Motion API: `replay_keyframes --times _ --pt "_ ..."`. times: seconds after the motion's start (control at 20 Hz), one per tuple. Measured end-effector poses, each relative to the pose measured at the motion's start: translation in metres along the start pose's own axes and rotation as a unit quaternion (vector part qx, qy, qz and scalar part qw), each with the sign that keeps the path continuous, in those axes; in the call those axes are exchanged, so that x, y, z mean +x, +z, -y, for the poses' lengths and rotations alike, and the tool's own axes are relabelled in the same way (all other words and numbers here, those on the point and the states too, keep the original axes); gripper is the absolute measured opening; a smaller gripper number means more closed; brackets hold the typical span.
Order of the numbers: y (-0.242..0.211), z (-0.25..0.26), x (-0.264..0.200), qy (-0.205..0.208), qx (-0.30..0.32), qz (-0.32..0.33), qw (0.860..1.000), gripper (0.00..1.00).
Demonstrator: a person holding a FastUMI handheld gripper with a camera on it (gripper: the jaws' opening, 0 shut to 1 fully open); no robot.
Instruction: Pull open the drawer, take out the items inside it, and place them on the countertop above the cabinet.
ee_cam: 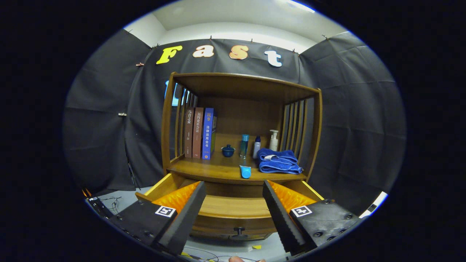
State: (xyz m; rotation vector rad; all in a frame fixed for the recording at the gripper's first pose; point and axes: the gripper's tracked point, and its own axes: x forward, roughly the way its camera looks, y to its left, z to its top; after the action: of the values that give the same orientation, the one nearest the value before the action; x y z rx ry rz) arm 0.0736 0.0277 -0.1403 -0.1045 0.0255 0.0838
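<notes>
Hand-held gripper [233, 203] wide apart, empty.

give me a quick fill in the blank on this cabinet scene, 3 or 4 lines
1. The drawer under the countertop is pulled ____.
2. The tool has its fingers spread ____, holding nothing.
3. The three books stand ____ at one end of the countertop.
4. The blue towel lies ____ at the countertop's other end.

Missing words: open; apart; upright; folded
</notes>
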Motion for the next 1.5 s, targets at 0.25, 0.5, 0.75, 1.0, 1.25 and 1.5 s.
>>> replay_keyframes --times 0.25,0.5,0.75,1.0,1.25,1.5 --pt "-0.062 0.014 -0.019 -0.008 0.025 -0.025 0.999 1.00" --pt "-0.127 0.028 -0.027 -0.015 0.039 -0.059 0.997 1.00" --pt "-0.166 0.026 -0.005 -0.013 0.048 -0.094 0.994 1.00" --pt "-0.183 0.017 0.022 0.003 0.055 -0.107 0.993 1.00" --pt "-0.179 0.018 0.024 0.005 0.064 -0.095 0.993 1.00" --pt "-0.178 0.018 0.054 0.014 0.068 -0.105 0.992 1.00"
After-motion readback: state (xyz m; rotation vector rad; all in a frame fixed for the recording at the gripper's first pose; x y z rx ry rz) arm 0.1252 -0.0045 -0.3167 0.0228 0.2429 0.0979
